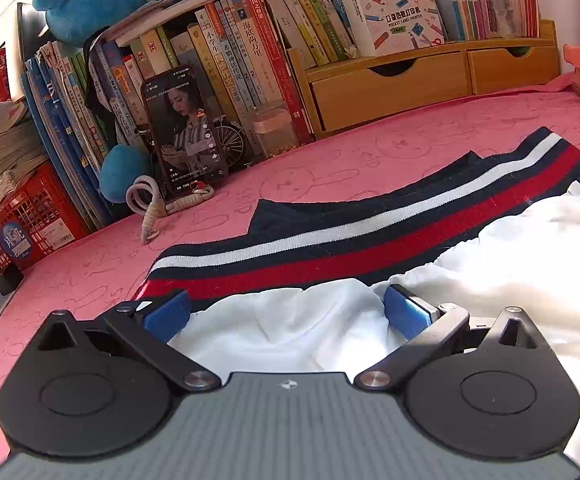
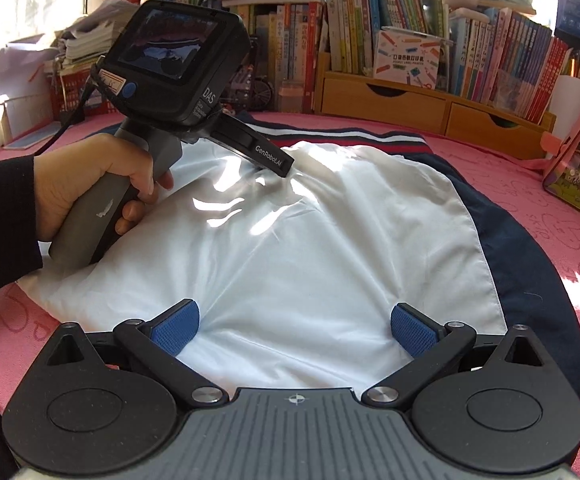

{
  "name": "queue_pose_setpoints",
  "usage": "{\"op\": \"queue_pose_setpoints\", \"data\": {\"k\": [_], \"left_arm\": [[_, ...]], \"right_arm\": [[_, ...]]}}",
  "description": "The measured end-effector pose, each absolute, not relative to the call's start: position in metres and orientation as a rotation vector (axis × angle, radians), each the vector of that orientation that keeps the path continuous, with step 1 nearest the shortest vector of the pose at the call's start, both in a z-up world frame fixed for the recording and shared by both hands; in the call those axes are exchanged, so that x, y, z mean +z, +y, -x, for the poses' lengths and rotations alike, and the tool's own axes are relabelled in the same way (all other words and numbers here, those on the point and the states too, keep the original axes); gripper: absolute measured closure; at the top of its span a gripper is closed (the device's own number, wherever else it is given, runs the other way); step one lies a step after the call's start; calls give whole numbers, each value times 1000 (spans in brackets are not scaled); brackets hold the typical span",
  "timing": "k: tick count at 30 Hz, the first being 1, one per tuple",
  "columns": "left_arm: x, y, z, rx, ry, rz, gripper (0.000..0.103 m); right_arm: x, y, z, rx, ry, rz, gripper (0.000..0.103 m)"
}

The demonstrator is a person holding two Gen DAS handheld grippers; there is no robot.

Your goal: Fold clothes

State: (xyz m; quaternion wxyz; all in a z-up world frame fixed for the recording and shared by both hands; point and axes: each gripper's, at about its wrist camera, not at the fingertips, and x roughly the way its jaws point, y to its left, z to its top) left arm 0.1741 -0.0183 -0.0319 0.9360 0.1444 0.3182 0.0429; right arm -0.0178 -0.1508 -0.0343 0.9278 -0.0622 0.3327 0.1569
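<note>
Left hand-held gripper [image 1: 286, 312] has its fingers spread wide over the white lining of the jacket [image 2: 290, 232], mid-frame on the pink bench [image 2: 529, 184]; right hand-held gripper [image 2: 293, 326] is spread too. I'd pinch both layers before lifting, keeping the striped hem [image 1: 349, 236] straight.

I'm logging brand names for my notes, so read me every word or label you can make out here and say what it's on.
"GenRoboLAI": left gripper body.
"DAS": same device, below its screen.
"POCKET LABEL PRINTER": white box on the wooden drawer unit.
"2 2": book spines.
Other book spines, phone screen: too small or blurred.
</note>
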Motion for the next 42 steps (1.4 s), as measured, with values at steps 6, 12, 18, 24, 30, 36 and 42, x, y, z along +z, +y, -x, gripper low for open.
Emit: {"op": "queue_pose_setpoints", "data": {"k": [6,12,18,24,30,36,42], "left_arm": [[-22,-19,-155,10,651,-327,3],[-22,-27,-155,-87,668,-320,3],[-29,-20,-188,-62,717,-253,0],[-31,-15,-191,-61,720,-226,0],[-16,-17,-174,-49,722,-255,3],[-3,-16,-146,-93,724,-208,3],[1,-17,-111,-149,722,-166,3]], "right_arm": [[-19,-166,13,250,616,62,0],[-30,-142,-12,185,609,146,0],[-33,-135,-14,208,611,189,0],[-34,-133,-12,207,608,191,0],[-32,-136,-10,221,598,174,0],[-24,-163,5,216,587,52,0],[-13,-215,34,131,548,-5,0]]}}
